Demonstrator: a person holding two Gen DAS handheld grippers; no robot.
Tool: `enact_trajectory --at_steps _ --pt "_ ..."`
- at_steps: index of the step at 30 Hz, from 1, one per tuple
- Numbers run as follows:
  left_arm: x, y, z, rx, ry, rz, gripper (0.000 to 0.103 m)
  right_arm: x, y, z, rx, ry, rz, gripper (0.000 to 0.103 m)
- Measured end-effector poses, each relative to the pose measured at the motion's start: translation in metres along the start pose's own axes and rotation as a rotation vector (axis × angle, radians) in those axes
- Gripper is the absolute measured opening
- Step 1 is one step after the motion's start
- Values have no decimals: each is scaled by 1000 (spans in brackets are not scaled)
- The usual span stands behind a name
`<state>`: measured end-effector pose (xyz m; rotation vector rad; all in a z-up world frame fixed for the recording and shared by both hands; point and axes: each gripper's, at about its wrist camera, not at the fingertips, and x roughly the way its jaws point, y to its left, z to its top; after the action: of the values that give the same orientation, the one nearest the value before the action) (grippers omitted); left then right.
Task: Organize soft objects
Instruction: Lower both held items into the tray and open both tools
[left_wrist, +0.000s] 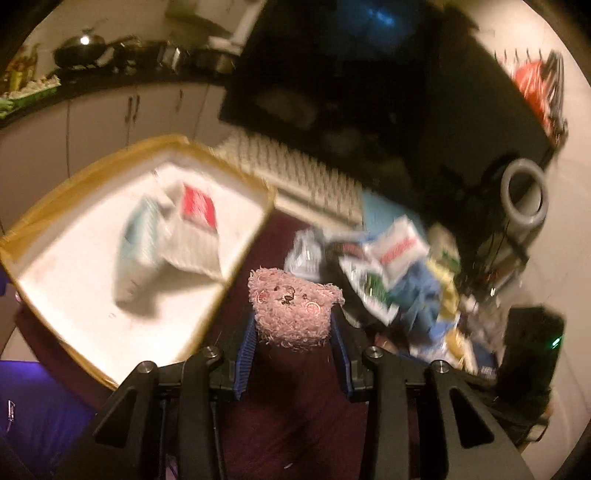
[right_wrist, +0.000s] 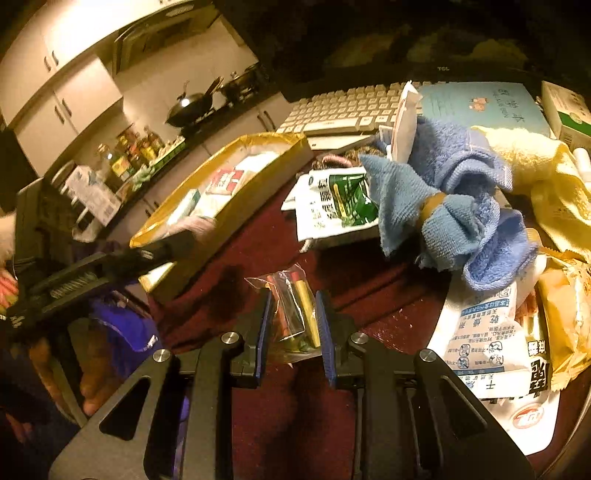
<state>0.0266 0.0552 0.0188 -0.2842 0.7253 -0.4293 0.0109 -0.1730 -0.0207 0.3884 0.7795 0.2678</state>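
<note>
My left gripper (left_wrist: 293, 323) is shut on a pink fuzzy bear toy (left_wrist: 293, 306), held above the dark red table just right of the gold-rimmed white tray (left_wrist: 236, 254). The tray holds soft packets (left_wrist: 170, 236). My right gripper (right_wrist: 293, 314) has its blue pads around a clear bag of small coloured sticks (right_wrist: 295, 314) on the table. A blue towel (right_wrist: 454, 199) and a yellow cloth (right_wrist: 535, 173) lie in the pile to the right. The left gripper (right_wrist: 207, 225) also shows blurred at the tray's edge in the right wrist view.
A white keyboard (right_wrist: 343, 110) and a light blue booklet (right_wrist: 480, 103) lie at the back, under a dark monitor (left_wrist: 351, 74). Printed packets (right_wrist: 480, 343) crowd the right side of the table. Kitchen cabinets and a wok (right_wrist: 188, 105) stand behind the tray.
</note>
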Motion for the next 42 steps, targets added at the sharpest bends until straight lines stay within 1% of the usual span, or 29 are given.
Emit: enact_trajectory --at_steps 3,5,7,9,10,13,16,17,19,22,23,24,29,32,35,36,37,38,40,42 --pt "-17 13 12 -29 -75 36 37 5 18 5 -24 0 41 23" --pt "-21 24 17 -40 -86 53 37 11 33 10 -50 3 73 23" --pt "-25 38 21 -64 -100 93 37 22 50 17 -52 16 119 23" --pt "-30 54 26 -103 -114 122 37 38 68 28 -58 49 172 23" --pt "-32 64 28 -124 -121 144 38 45 74 32 -65 58 177 23" --pt "-29 89 33 -173 -100 215 38 71 99 43 -101 75 162 23" --pt "-22 103 34 -196 -84 233 38 92 115 49 -119 97 151 23" --pt "-19 106 34 -197 -84 248 38 101 122 51 -135 107 125 23" --pt "-15 113 32 -204 -70 276 38 107 129 54 -163 98 86 24" --pt "-3 120 32 -211 -34 268 38 121 141 58 -222 88 -11 23" --pt "-2 122 32 -208 -36 273 38 127 143 58 -240 92 -50 24" --pt "-1 121 33 -196 -47 286 40 131 143 58 -245 101 -65 24" --pt "6 124 36 -196 -36 293 40 145 142 60 -253 131 -67 24" --pt "7 123 37 -188 -34 290 41 150 140 58 -230 163 -24 24" --pt "4 124 36 -188 -38 280 46 141 134 58 -186 128 30 24" --pt "3 124 36 -186 -38 276 48 137 133 59 -173 114 42 31" --pt "1 123 35 -182 -41 273 50 133 131 59 -158 105 53 45" --pt "0 122 35 -181 -46 274 52 128 128 60 -141 91 72 50" --pt "-5 121 33 -181 -66 282 66 119 126 61 -131 74 102 51" --pt "-10 119 31 -186 -83 290 67 105 124 62 -128 41 110 51"
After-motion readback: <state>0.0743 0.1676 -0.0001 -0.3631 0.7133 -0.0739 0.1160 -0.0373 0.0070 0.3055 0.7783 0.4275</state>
